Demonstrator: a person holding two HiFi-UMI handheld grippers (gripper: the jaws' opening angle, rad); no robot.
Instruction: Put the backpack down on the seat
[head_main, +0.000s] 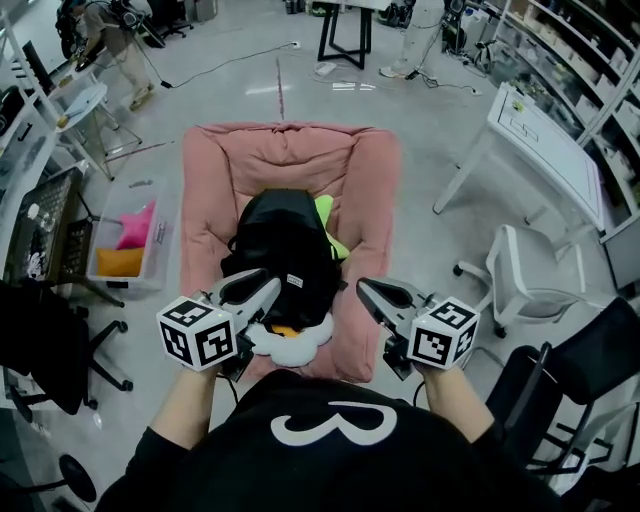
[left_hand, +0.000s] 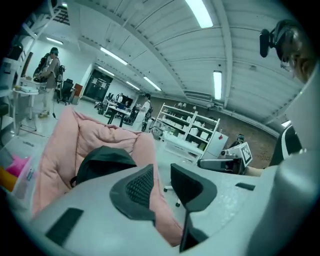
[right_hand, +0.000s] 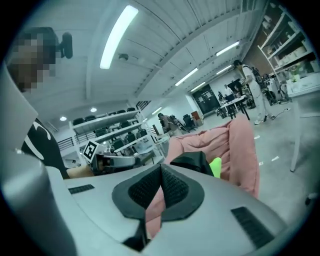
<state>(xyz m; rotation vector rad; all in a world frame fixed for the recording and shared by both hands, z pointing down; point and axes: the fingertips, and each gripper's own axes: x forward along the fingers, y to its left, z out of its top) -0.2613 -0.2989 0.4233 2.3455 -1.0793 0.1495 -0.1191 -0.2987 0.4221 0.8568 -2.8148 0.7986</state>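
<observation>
Since the backpack (head_main: 285, 240) already lies in the hollow of the pink seat (head_main: 205, 170), I judge the putting-down as good as done, and that explains how my claws stand.

Far to my left a clear bin (head_main: 128, 283) sits on the floor with pink and orange things in it. It is well apart from the seat and, as I see it, no part of this job.

My left claw (head_main: 258, 290) hovers at the backpack's near left corner with its jaws apart and nothing between them. In the left gripper view only the seat's pink edge shows through the gap. Whether a jaw brushes the black fabric I cannot tell from above.

The backpack rests lengthwise in the middle of the seat, where the raised padded sides should keep it from rolling off. A yellow-green thing (head_main: 332, 228) pokes out at its right side. A soft white piece (head_main: 295, 347) with a bit of orange lies at its near end, by the seat's front edge.

My right claw (head_main: 372, 293) is just beside the backpack, above the seat's right front edge, with its jaws pressed together on nothing. It has no hold to keep, since the seat carries the load.

Further right a white chair (head_main: 525, 270) and a white tabletop (head_main: 545, 150) stand well apart.
</observation>
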